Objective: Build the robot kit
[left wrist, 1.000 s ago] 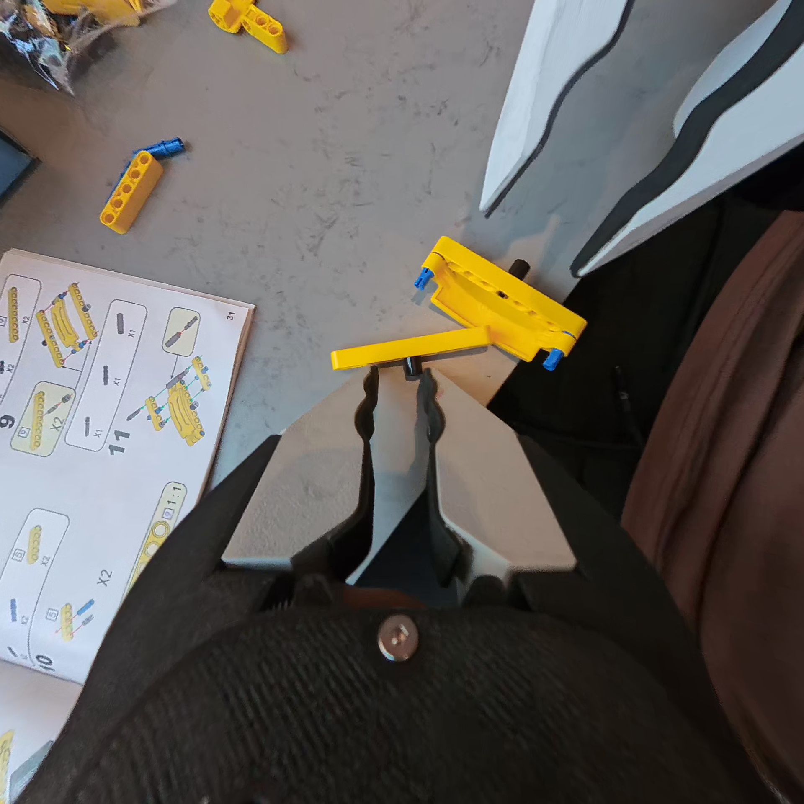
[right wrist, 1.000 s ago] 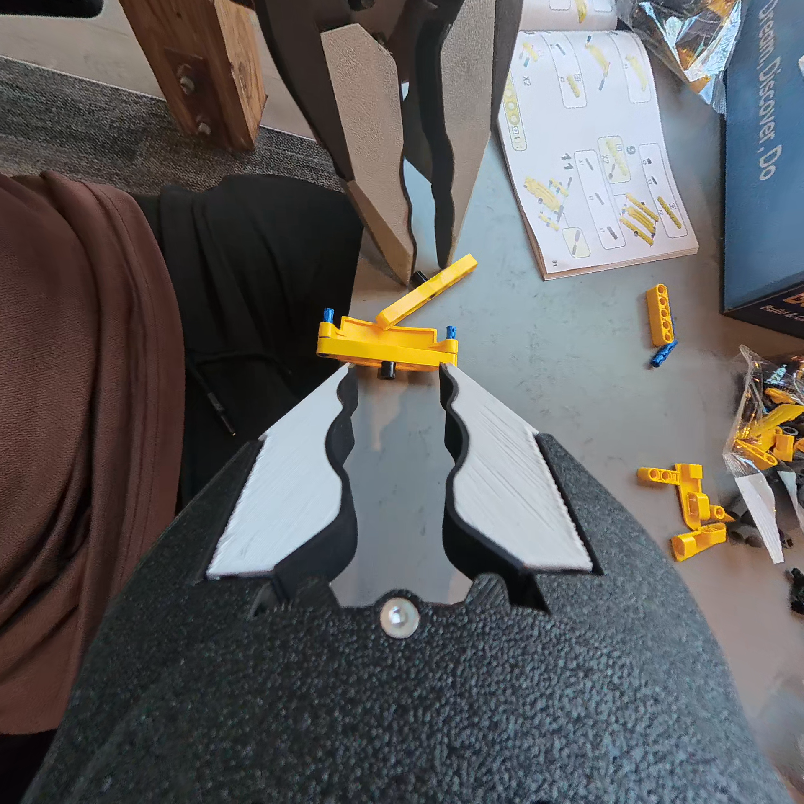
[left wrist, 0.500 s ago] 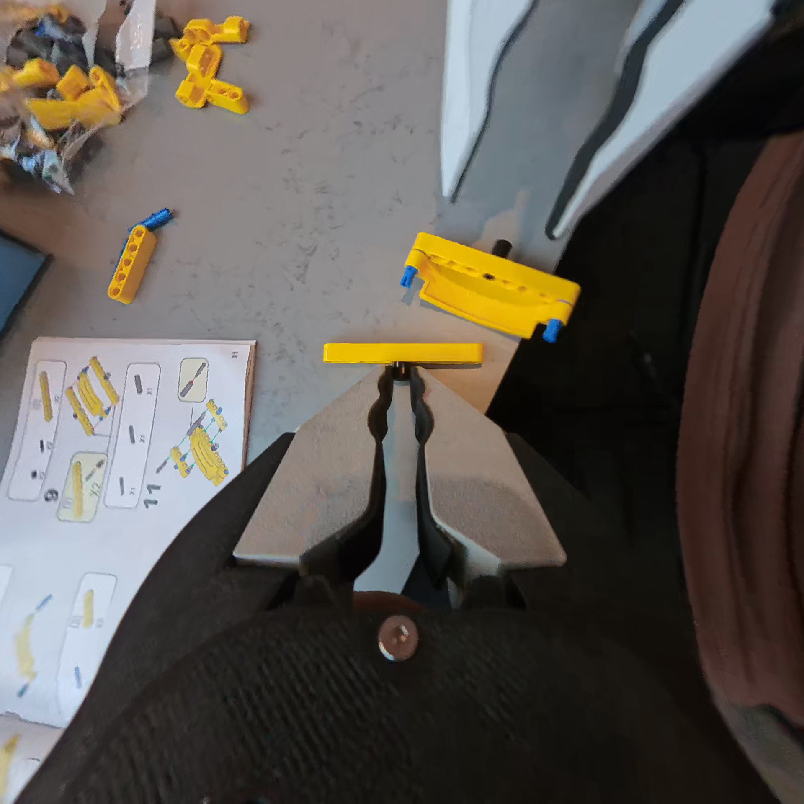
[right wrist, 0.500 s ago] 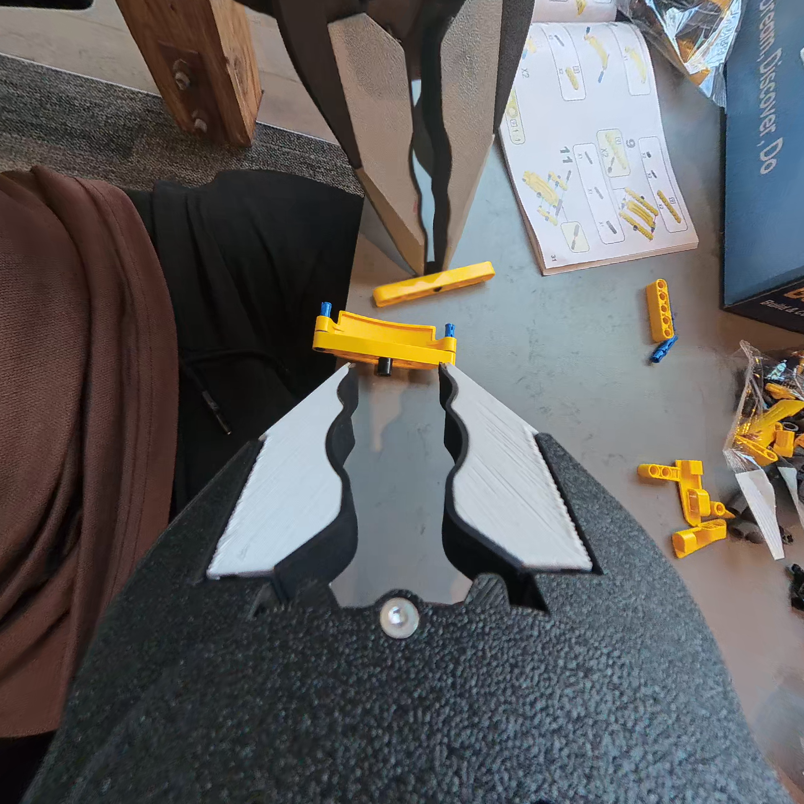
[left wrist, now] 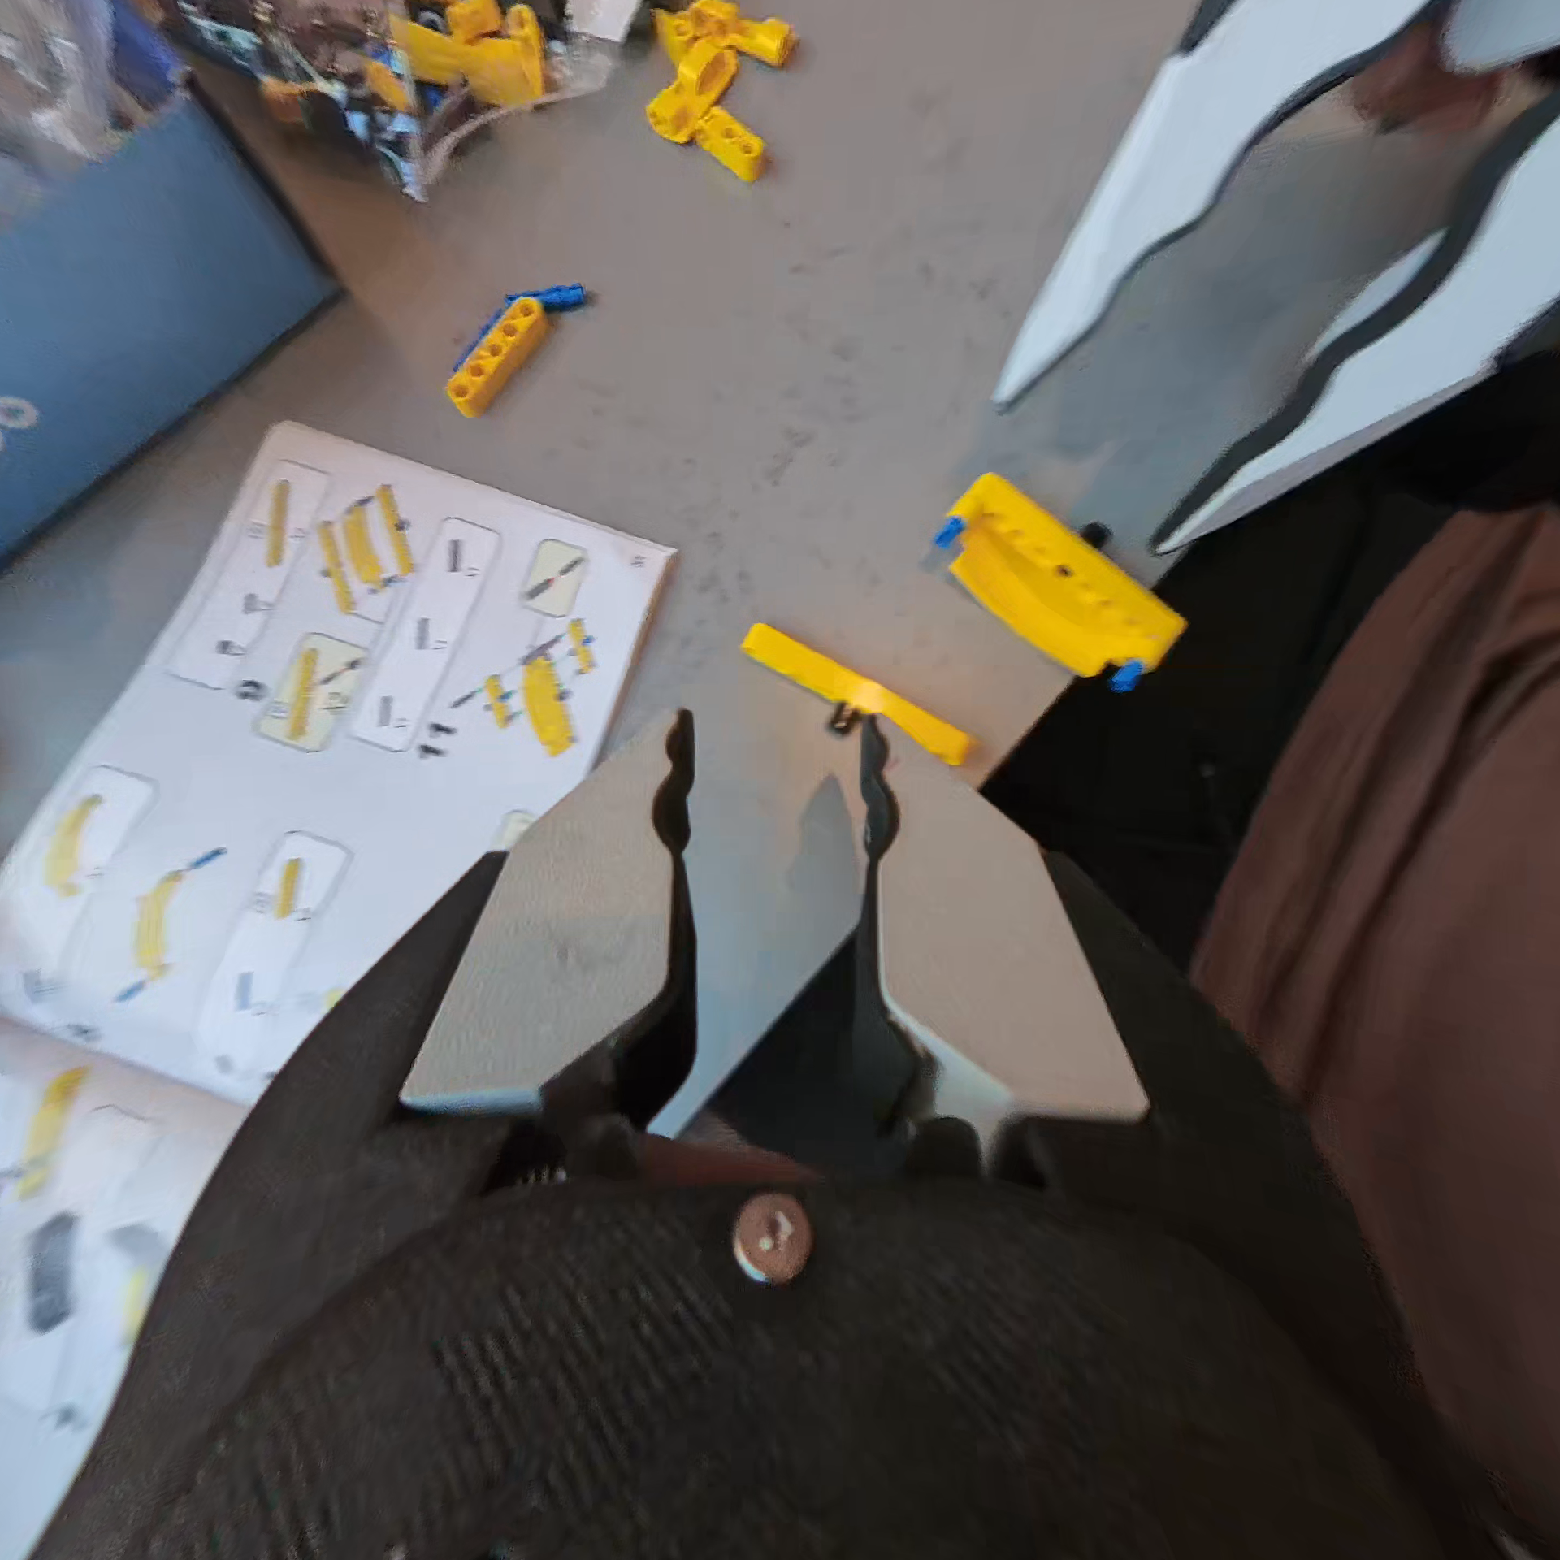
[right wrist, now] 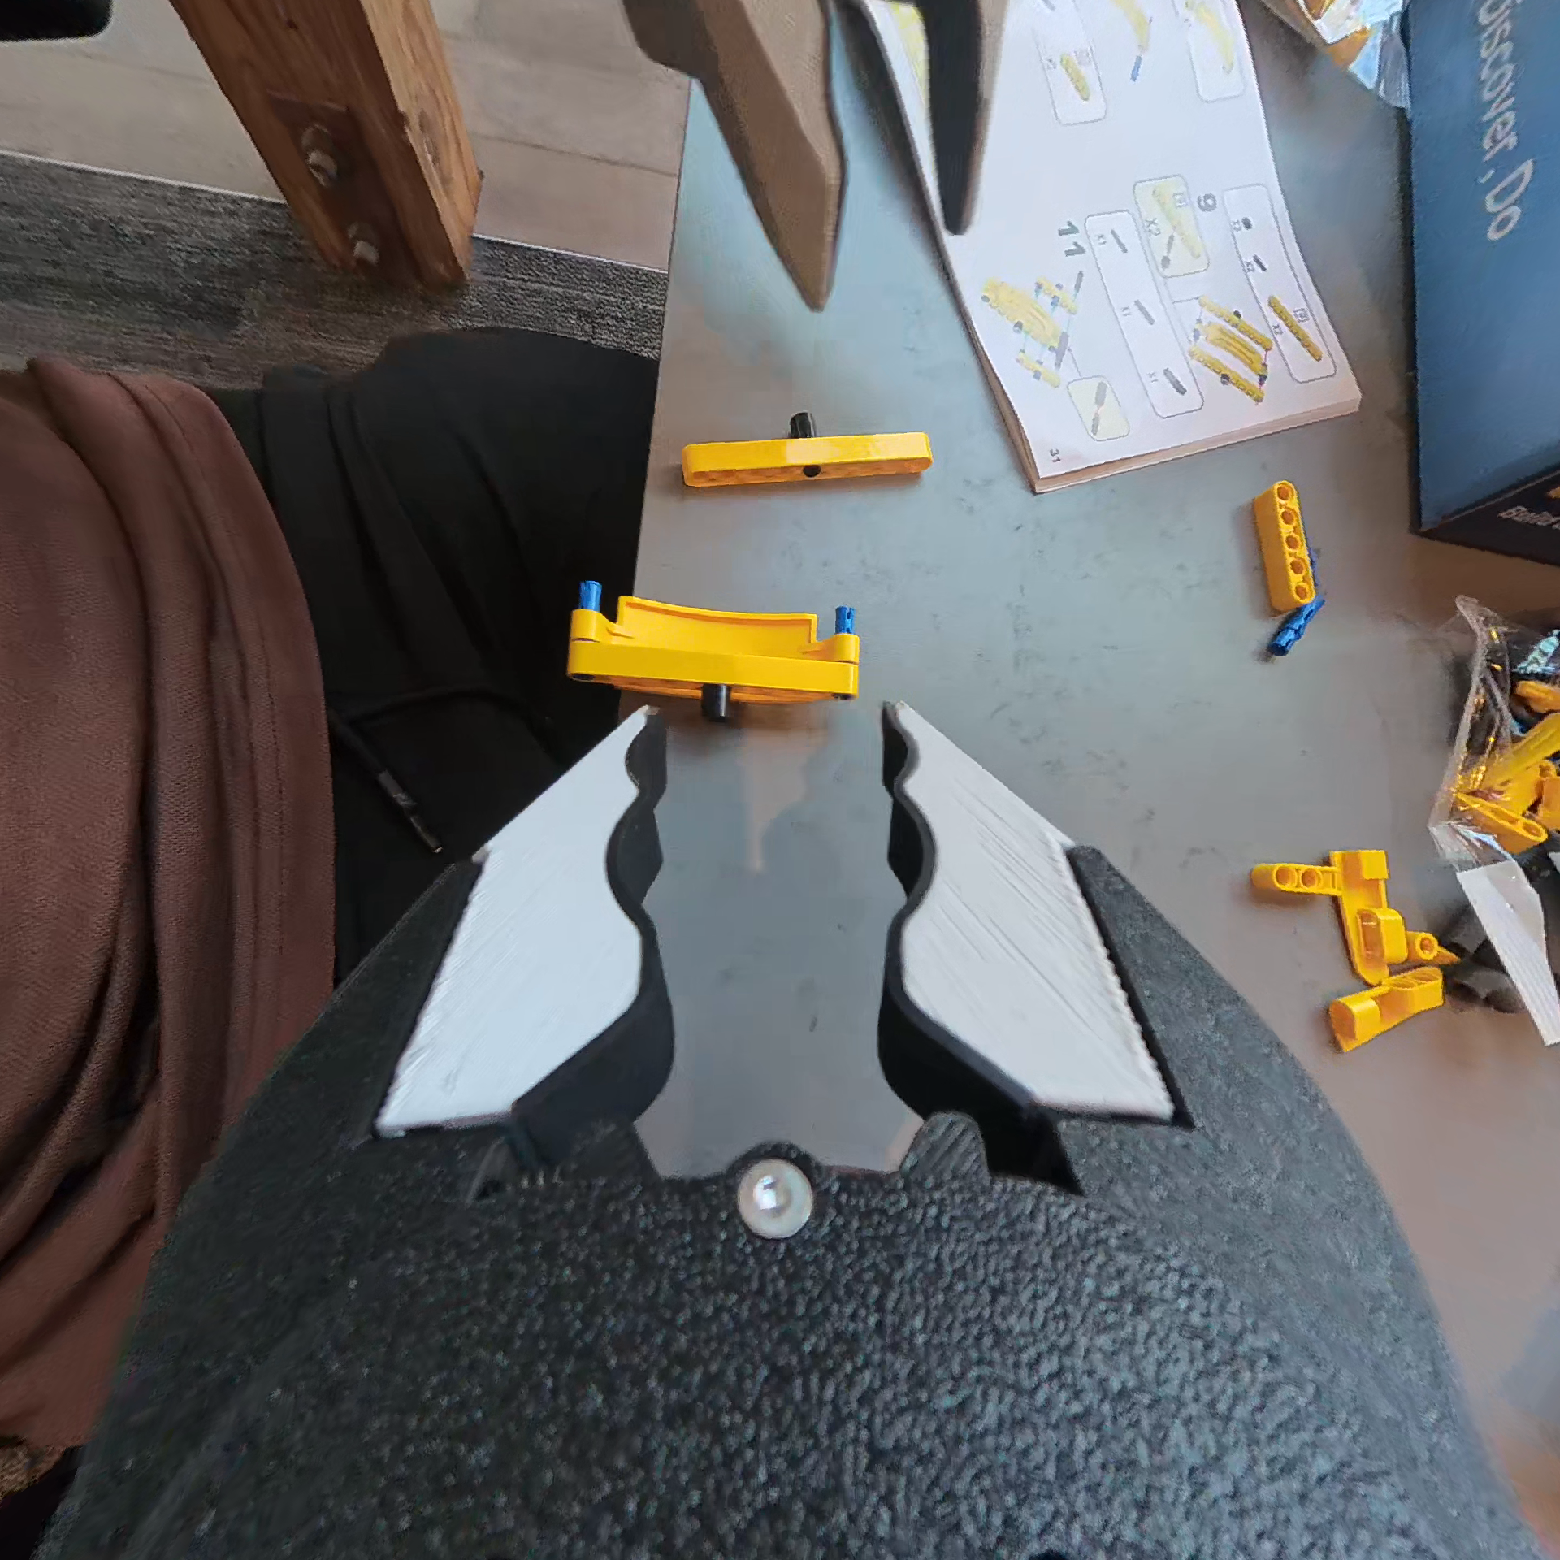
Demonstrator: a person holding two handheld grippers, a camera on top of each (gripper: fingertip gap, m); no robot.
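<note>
The left hand-held gripper (left wrist: 770, 743) is spread and empty, its right fingertip just beside the thin yellow bar (left wrist: 854, 694) at one o'clock on the tabletop (left wrist: 760, 354). The right hand-held gripper (right wrist: 766, 717) is spread too, nearest the curved yellow piece (right wrist: 713, 654) at twelve. Both look light, stiff and slick; pinch the long flat sides.

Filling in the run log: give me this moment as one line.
left gripper: open, by flat yellow beam | right gripper: open, behind curved yellow panel | both parts on grey table
</note>
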